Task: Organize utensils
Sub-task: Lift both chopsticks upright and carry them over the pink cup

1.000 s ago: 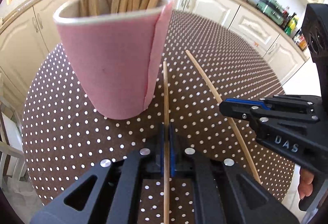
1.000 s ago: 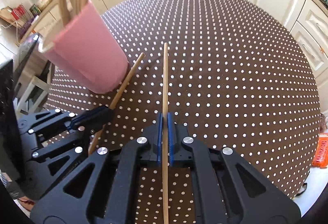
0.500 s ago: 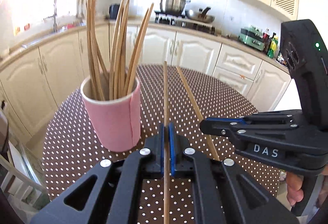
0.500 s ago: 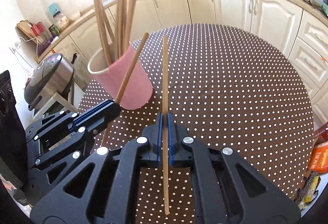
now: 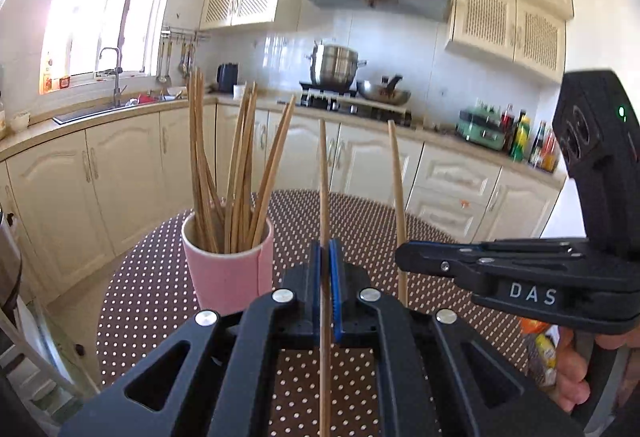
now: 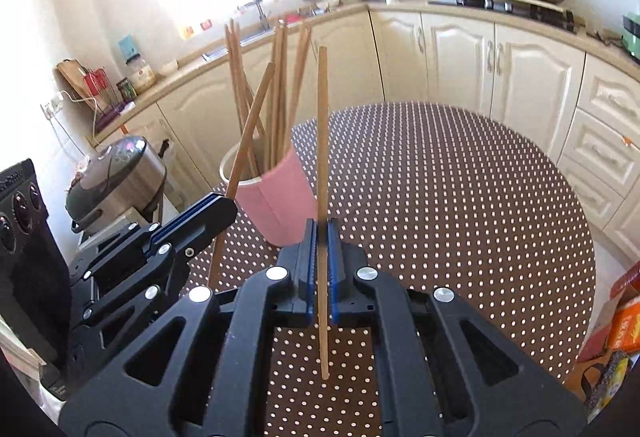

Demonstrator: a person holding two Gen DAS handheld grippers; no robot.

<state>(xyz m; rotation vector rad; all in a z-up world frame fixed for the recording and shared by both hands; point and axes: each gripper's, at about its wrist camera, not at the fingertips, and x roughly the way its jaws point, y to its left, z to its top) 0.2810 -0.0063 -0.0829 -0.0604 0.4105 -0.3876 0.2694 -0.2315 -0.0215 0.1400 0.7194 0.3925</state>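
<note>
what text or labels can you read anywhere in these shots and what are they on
"DAS": white letters on the side of the right gripper, seen in the left wrist view.
Bottles on the counter: labels too small to read.
Orange box by the table edge: print blurred, unreadable.
Nothing else is legible.

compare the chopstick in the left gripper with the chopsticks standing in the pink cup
The left gripper's chopstick is single, clamped between the left gripper fingers and held in the air beside the pink cup; the cup's chopsticks are a loose bunch resting inside the cup. The held one points straight along the fingers, while the bunch fans out at different tilts. Both look like the same plain wood.
</note>
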